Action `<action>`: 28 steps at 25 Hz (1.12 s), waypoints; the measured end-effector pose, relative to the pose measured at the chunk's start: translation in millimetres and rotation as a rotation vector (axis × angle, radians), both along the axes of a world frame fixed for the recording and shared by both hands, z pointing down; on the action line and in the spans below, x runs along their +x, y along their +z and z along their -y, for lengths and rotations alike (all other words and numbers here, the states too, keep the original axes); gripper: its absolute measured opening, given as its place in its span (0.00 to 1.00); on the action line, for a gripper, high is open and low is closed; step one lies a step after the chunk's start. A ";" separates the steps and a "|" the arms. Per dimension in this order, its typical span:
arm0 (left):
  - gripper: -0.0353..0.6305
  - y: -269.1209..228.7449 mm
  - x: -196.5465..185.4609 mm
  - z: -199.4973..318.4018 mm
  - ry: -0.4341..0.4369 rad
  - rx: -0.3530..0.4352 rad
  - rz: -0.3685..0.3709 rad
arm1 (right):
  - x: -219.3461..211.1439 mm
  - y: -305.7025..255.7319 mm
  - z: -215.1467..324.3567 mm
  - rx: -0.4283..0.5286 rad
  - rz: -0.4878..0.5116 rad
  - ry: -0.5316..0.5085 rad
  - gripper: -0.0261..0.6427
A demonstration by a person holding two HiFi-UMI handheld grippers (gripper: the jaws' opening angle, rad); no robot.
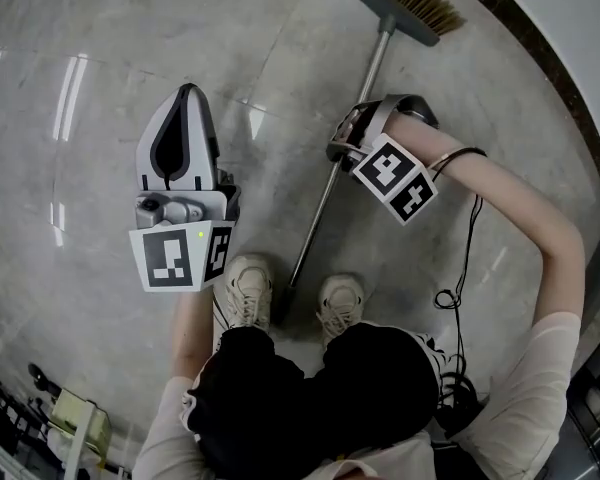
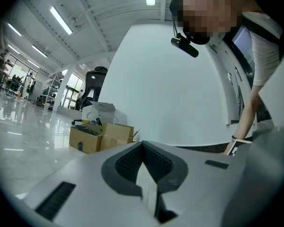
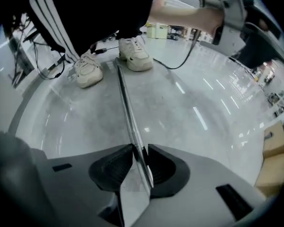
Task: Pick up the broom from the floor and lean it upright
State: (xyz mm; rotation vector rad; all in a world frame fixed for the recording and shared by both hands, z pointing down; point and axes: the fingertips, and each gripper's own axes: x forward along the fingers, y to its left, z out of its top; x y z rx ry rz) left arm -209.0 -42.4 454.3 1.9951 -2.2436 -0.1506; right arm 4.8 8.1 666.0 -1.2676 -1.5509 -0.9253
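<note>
The broom lies flat on the grey floor; its bristle head (image 1: 405, 3) is at the top of the head view. Its metal handle (image 1: 320, 213) runs down to a point between the person's shoes. My right gripper (image 1: 340, 150) points steeply down onto the upper part of the handle. In the right gripper view the handle (image 3: 125, 103) passes between the jaws of the right gripper (image 3: 139, 151), and both pads press on it. My left gripper (image 1: 187, 90) hangs to the left of the broom, apart from it. Its jaws meet at the tips with nothing between them, as the left gripper (image 2: 143, 144) view confirms.
The person's two pale shoes (image 1: 248, 290) (image 1: 340, 306) stand on either side of the handle's end. A black cable (image 1: 465, 268) trails on the floor at the right. A dark baseboard (image 1: 555, 63) curves along the white wall (image 2: 180, 89). Cardboard boxes (image 2: 102, 136) stand near that wall.
</note>
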 end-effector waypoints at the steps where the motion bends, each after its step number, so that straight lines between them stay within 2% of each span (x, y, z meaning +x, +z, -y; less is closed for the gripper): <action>1: 0.12 -2.6 -0.8 -1.1 -0.004 0.003 0.004 | 1.0 -4.3 3.1 -0.005 -0.008 0.046 0.19; 7: 0.12 -19.3 -2.5 -7.2 -0.025 0.012 0.010 | 52.4 -17.2 26.6 0.012 -0.114 0.226 0.19; 14: 0.12 -25.6 9.1 -8.0 0.007 0.018 0.042 | 117.2 -24.9 55.4 0.018 -0.124 0.531 0.19; 18: 0.12 -33.7 20.2 -6.6 0.030 0.029 0.072 | 125.2 -43.8 69.0 -0.013 -0.038 0.709 0.19; 21: 0.12 -48.5 20.0 -13.0 0.005 0.059 0.108 | 121.4 -59.2 78.5 -0.049 0.049 0.847 0.19; 26: 0.12 -111.6 -35.8 -29.4 -0.179 0.146 0.254 | 119.5 -87.3 109.7 -0.084 0.209 1.116 0.19; 28: 0.12 -138.8 -52.4 -33.0 -0.227 0.182 0.300 | 121.0 -101.8 125.4 -0.107 0.291 1.240 0.19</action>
